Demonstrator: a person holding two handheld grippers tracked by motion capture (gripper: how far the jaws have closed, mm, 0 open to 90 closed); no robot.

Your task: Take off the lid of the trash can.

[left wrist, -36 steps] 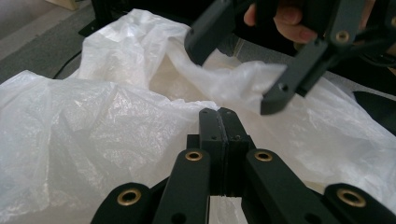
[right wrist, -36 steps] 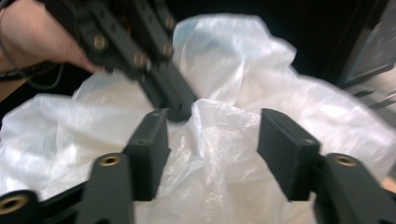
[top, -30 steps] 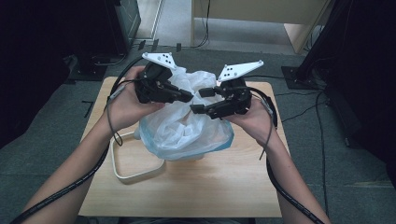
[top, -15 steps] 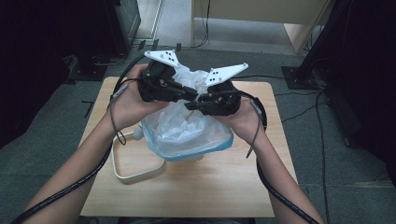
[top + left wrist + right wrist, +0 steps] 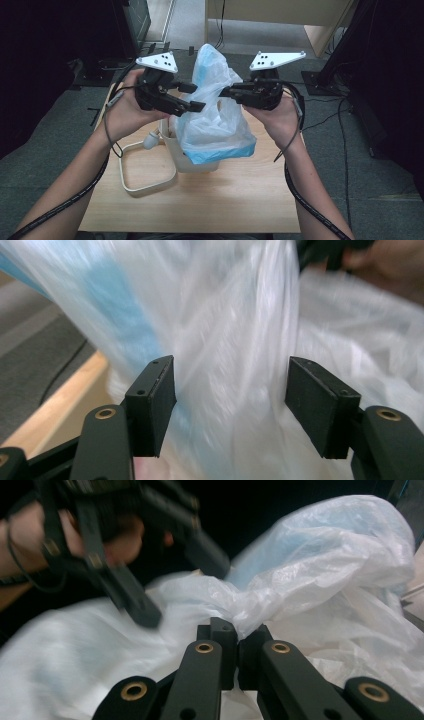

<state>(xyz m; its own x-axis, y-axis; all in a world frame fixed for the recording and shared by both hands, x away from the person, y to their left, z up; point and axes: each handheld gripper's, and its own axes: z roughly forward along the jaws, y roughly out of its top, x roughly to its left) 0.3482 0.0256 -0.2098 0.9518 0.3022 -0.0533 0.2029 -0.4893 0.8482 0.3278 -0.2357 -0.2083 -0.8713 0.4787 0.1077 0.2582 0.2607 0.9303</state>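
A white and blue plastic bag (image 5: pixel 215 125) hangs stretched upward above a white bin (image 5: pixel 192 164) on the wooden table (image 5: pixel 225 200). My right gripper (image 5: pixel 223 92) is shut on a bunched fold of the bag (image 5: pixel 325 555) near its top; the pinched plastic sits between the pads (image 5: pixel 235 630). My left gripper (image 5: pixel 196 97) stands open on the bag's left side. Its jaws have just been opening. The bag's film (image 5: pixel 240 315) lies between the two pads (image 5: pixel 155 400) without being pressed. From the right gripper view, the left gripper (image 5: pixel 185 592) shows blurred, with its jaws apart.
A white loop-shaped frame (image 5: pixel 145 187) lies flat on the table left of the bin. Dark equipment and cables stand on the grey floor beyond the table. A pale wooden cabinet (image 5: pixel 280 15) is at the back.
The right gripper closed on the bag and rose, pulling the bag up out of the bin. The left gripper's jaws opened and let go of the plastic.
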